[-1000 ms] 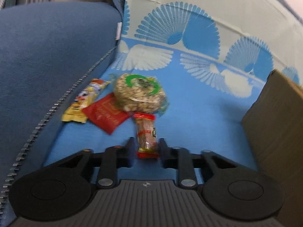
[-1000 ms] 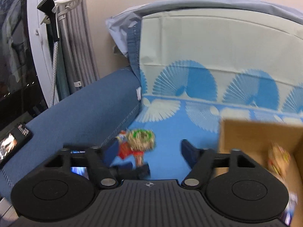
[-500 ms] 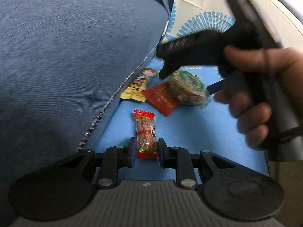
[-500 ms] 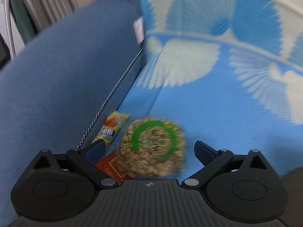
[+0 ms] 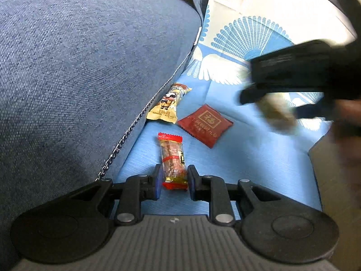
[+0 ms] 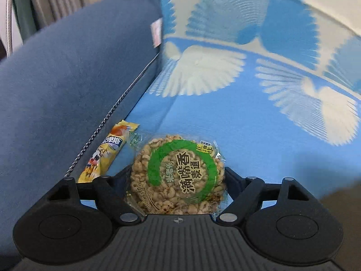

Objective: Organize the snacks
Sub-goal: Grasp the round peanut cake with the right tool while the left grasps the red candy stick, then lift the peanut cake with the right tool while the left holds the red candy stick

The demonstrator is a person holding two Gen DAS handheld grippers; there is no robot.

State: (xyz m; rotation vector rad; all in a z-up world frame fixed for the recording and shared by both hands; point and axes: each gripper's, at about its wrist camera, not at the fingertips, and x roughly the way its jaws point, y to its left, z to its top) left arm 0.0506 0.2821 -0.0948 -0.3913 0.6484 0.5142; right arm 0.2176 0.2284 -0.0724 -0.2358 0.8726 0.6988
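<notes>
My left gripper is shut on the near end of a red-ended snack bar that lies on the blue patterned cloth. My right gripper is shut on a round puffed-rice cake in a green-ringed wrapper. In the left wrist view the right gripper shows blurred at the right, holding the rice cake above the cloth. A yellow snack stick and a dark red sachet lie on the cloth; the stick also shows in the right wrist view.
A blue sofa armrest with a zipper seam rises along the left. A cardboard box stands at the right edge. The patterned backrest cover rises behind.
My right gripper closed on the rice cake and lifted it off the red sachet, moving right. My left gripper stays shut on the snack bar, pulled back slightly.
</notes>
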